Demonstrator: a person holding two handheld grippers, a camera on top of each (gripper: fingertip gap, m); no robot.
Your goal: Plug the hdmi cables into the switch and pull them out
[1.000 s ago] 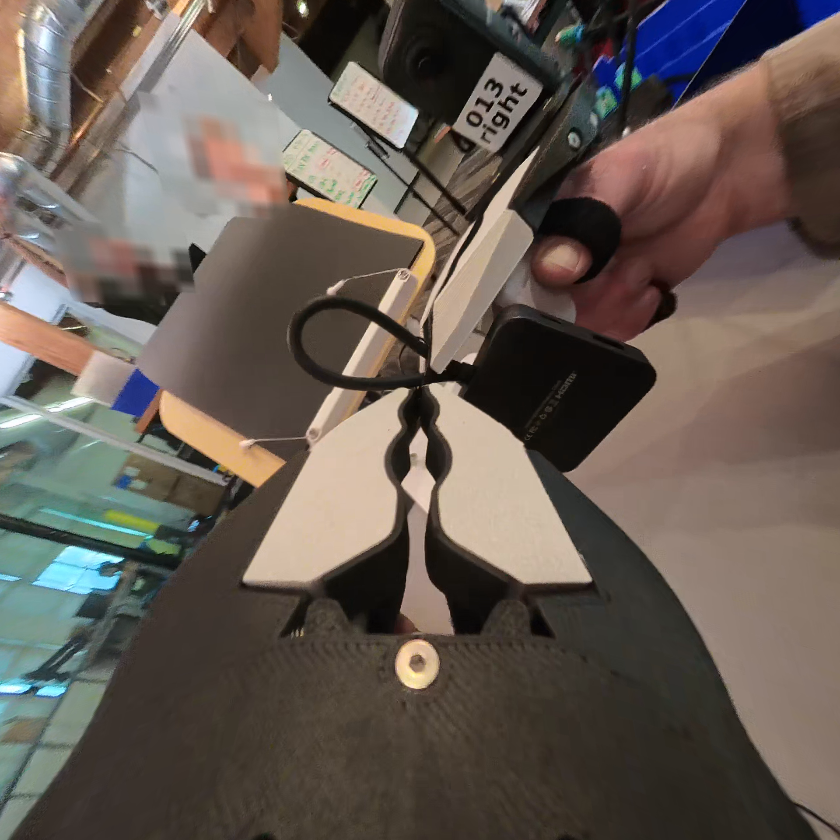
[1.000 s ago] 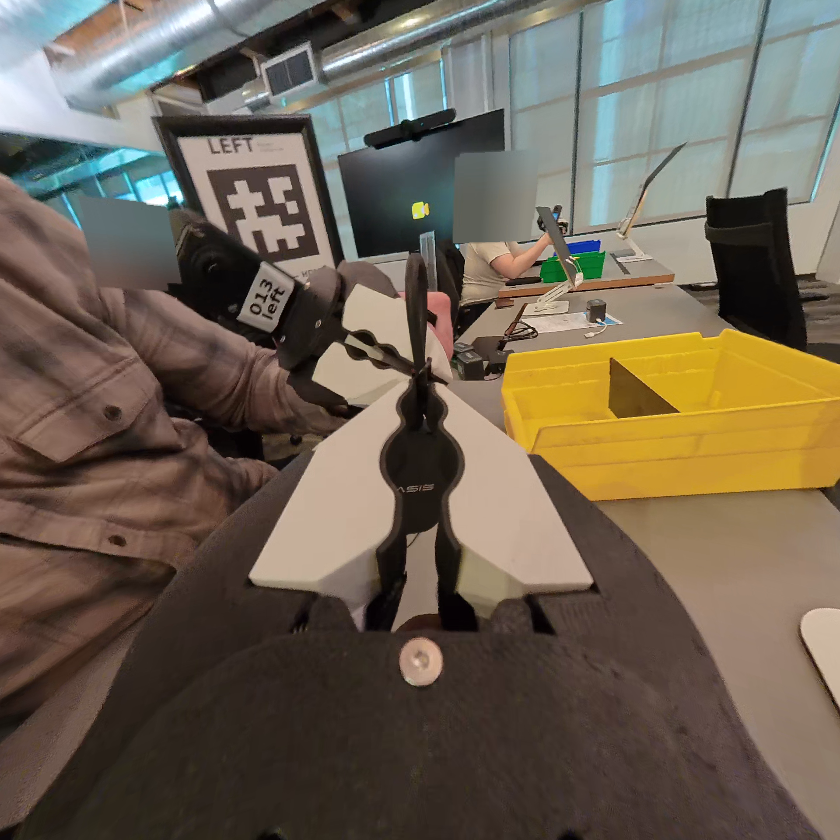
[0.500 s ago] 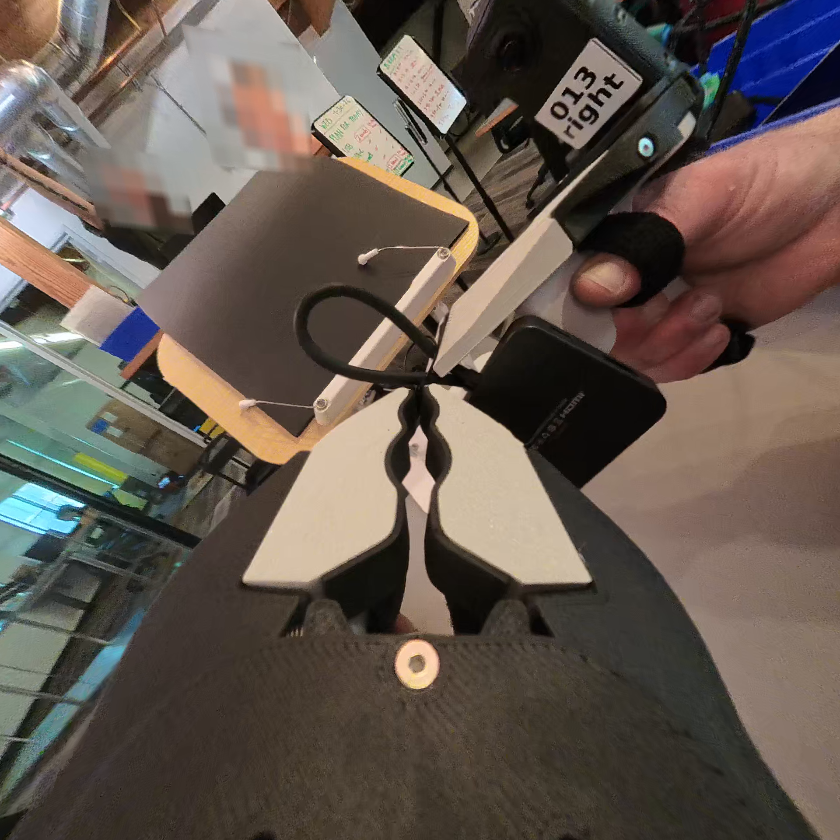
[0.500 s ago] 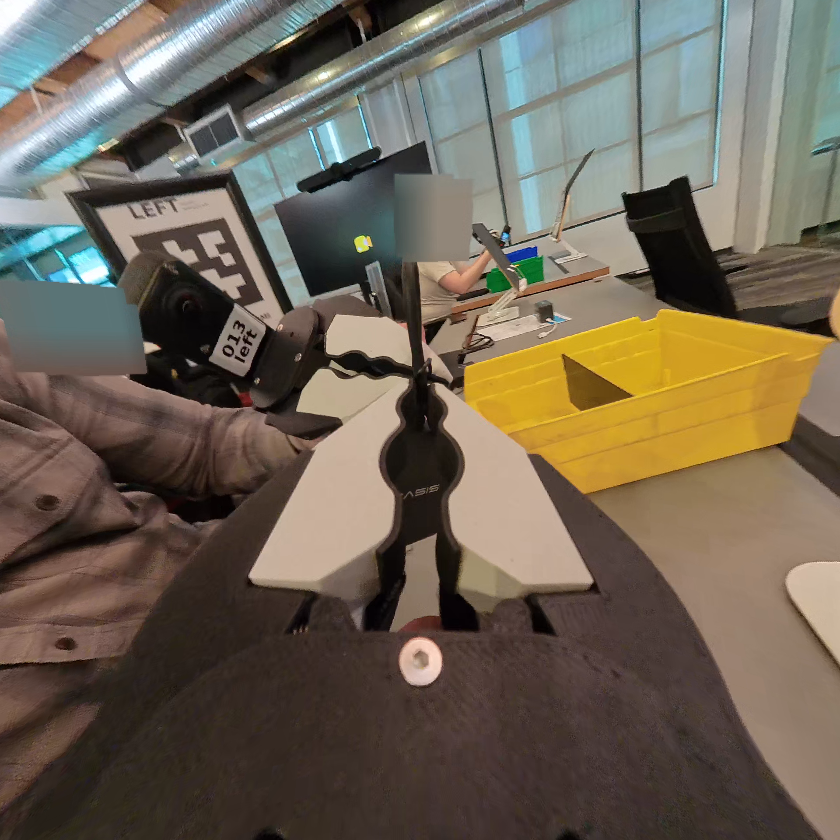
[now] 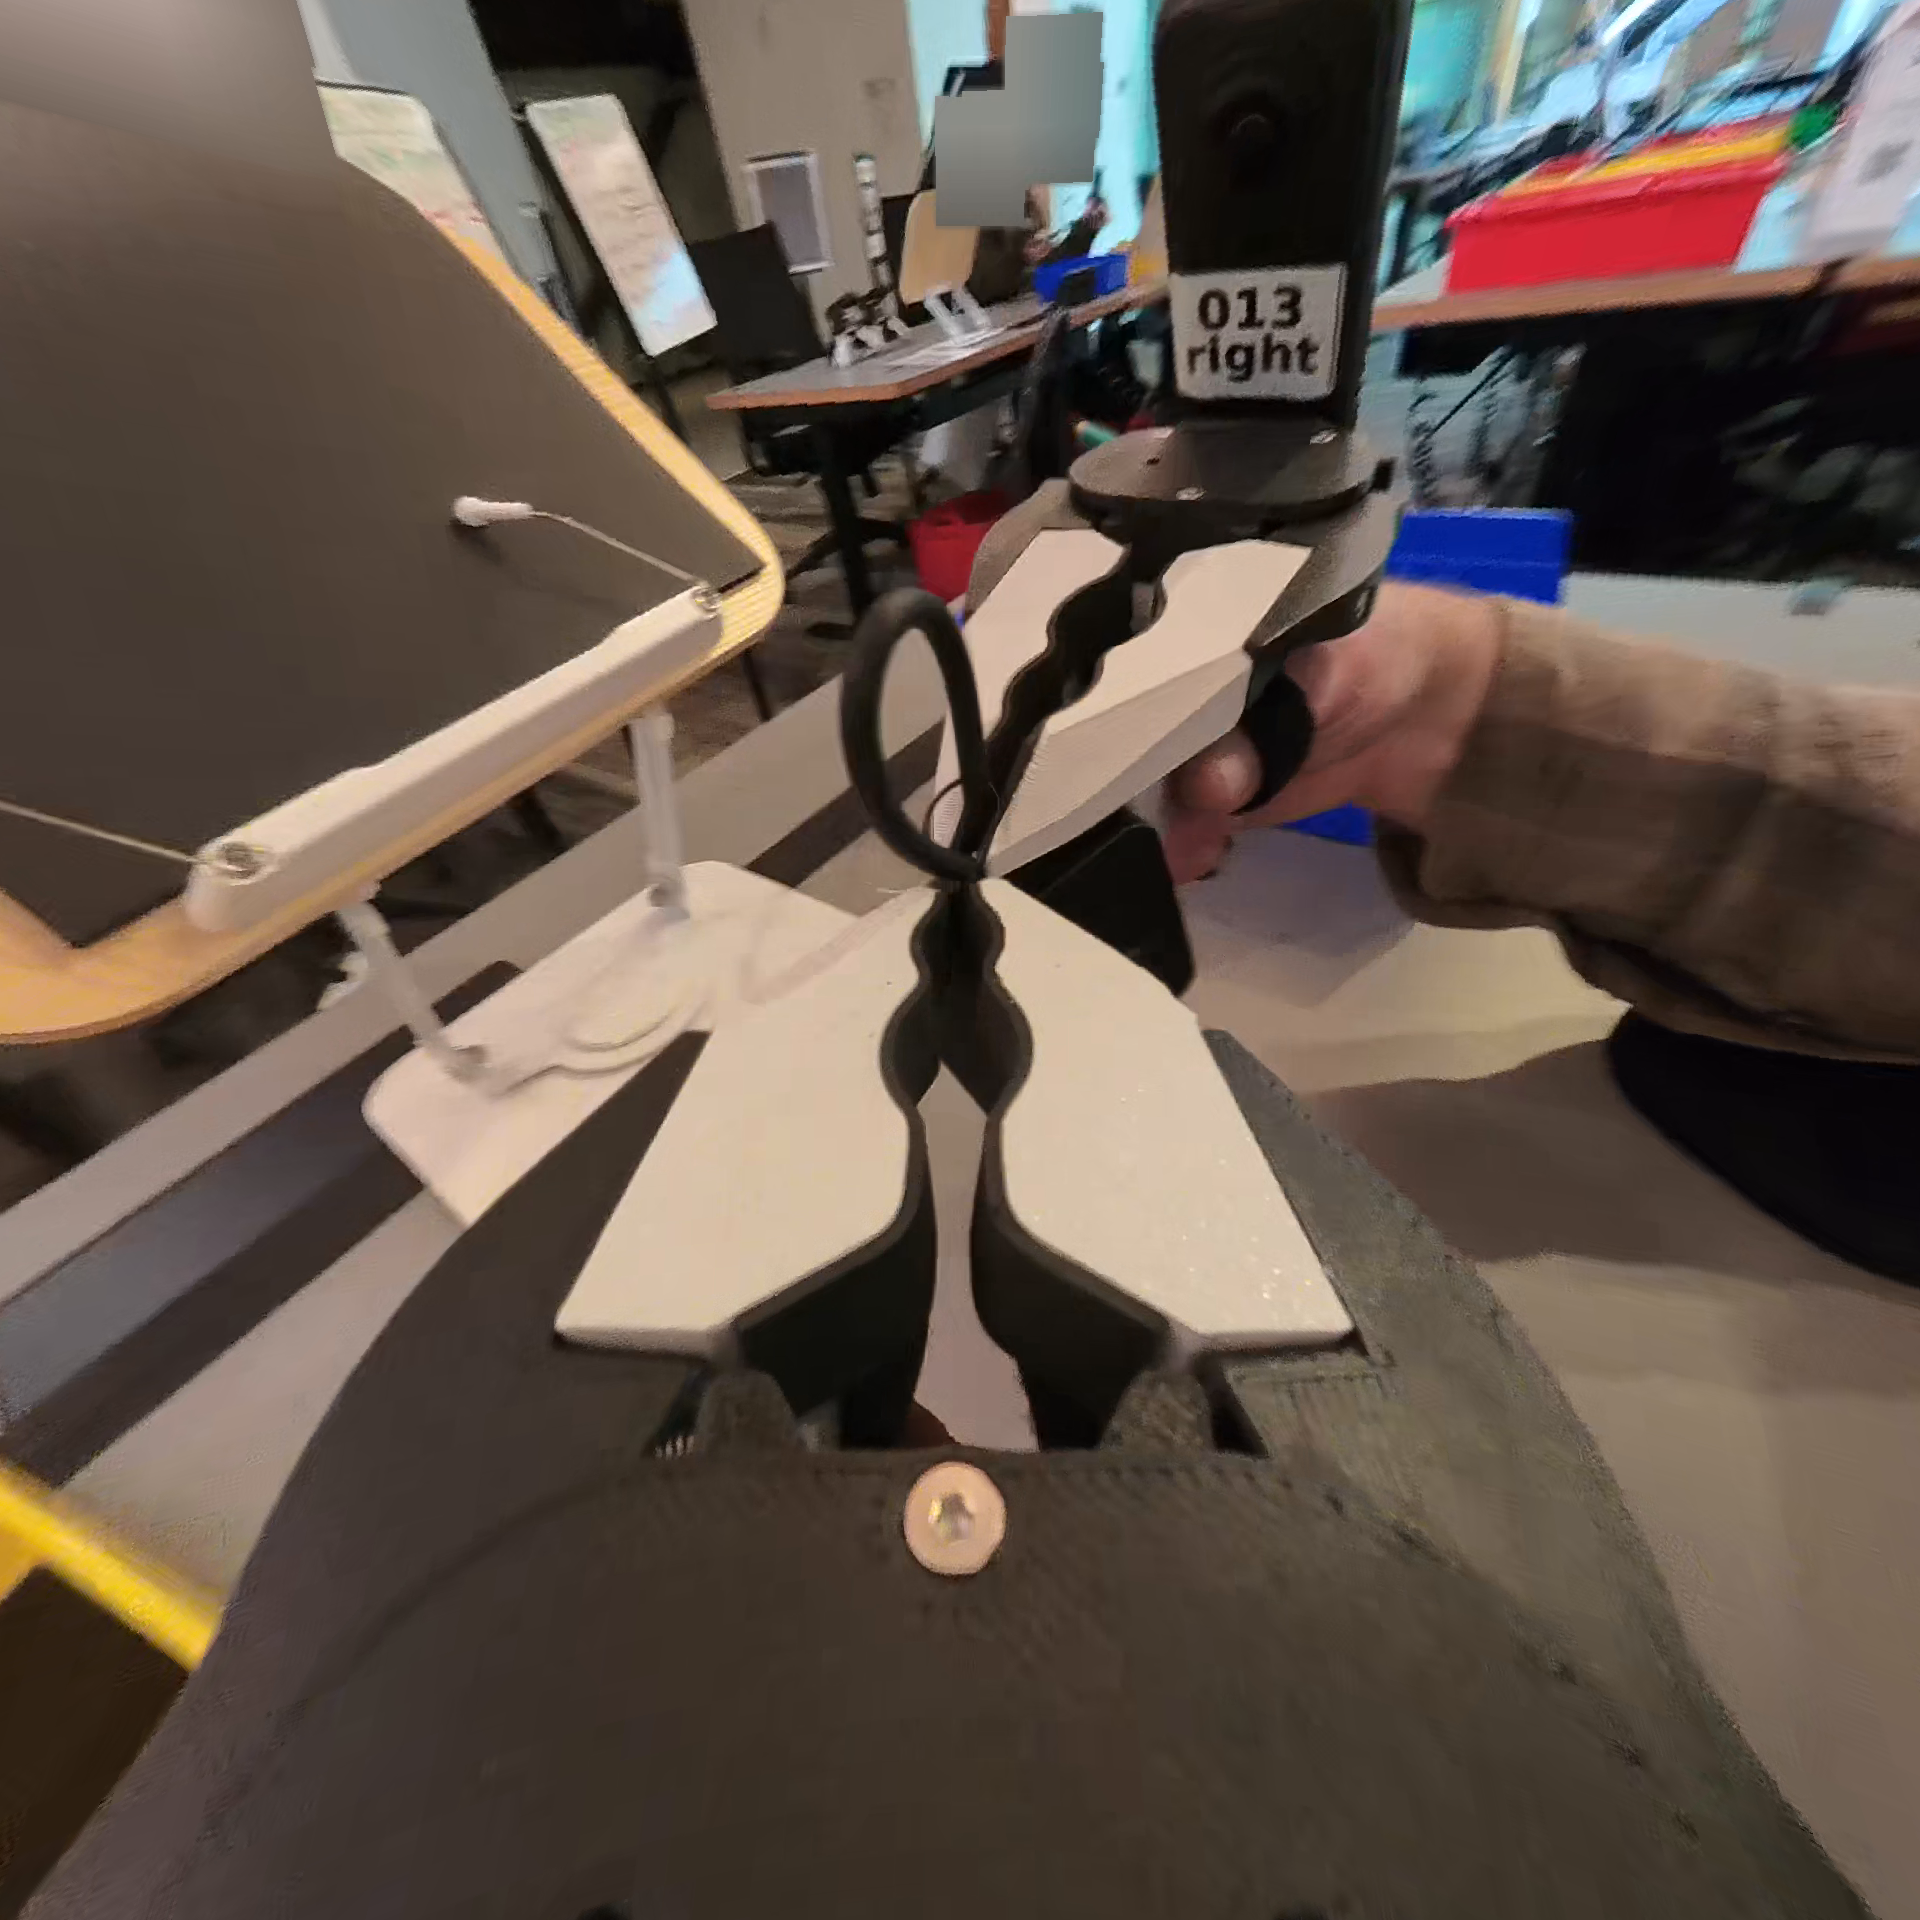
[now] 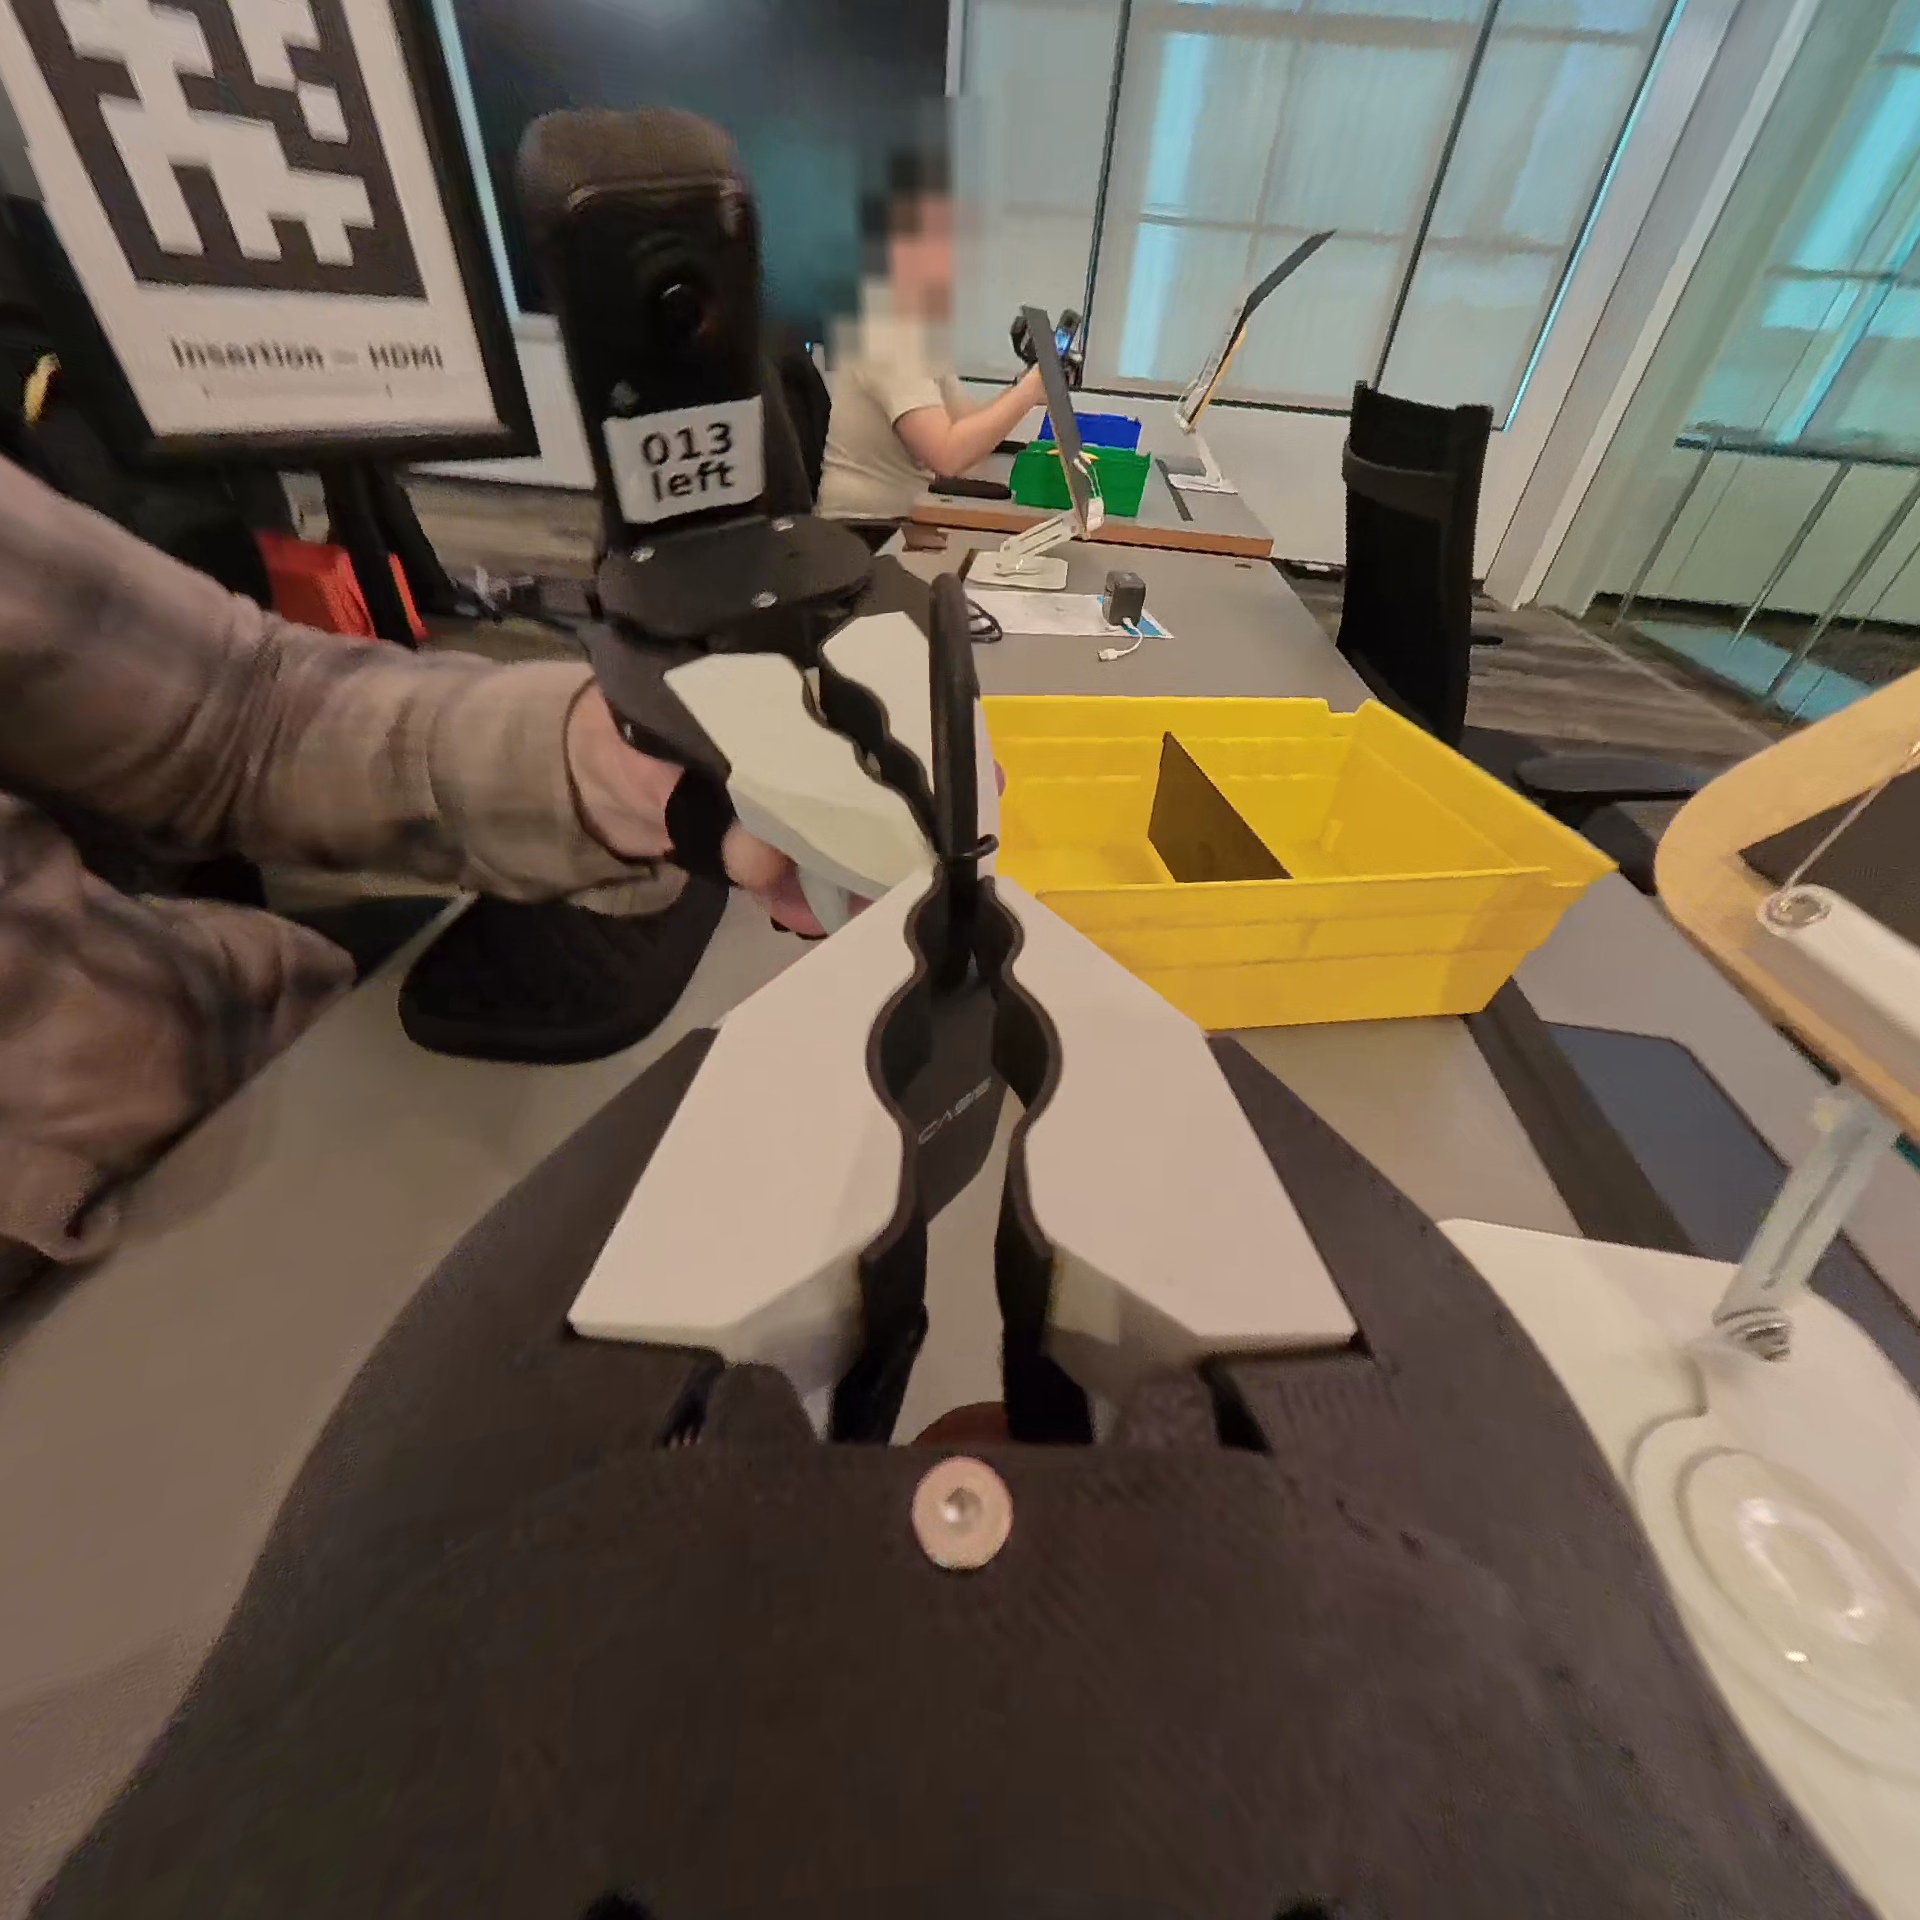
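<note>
- Holding the black switch (image 6: pixel 951 1091) between closed fingers, the right gripper (image 6: pixel 961 914) keeps it steady above the table.
- The left gripper (image 5: pixel 956 914) is closed on the looped cable (image 5: pixel 909 727) near its plug, probably to guide it; the yellow bin (image 6: pixel 1299 935) waits far right.

Grey table (image 6: pixel 1340 1070) — yellow bin (image 6: pixel 1299 935) and white stand base (image 6: pixel 1714 1455) on it.

The left hand-held gripper (image 5: pixel 956 914) points forward with its white fingers (image 5: pixel 790 1132) closed to a narrow slit, pinched at the tips. The right hand-held gripper (image 6: pixel 961 914) faces it tip to tip (both raised off the tabletop), jaws likewise clamped. Each is held by a hand (image 5: pixel 1340 717) in a long sleeve, one finger through a black trigger loop.
</note>
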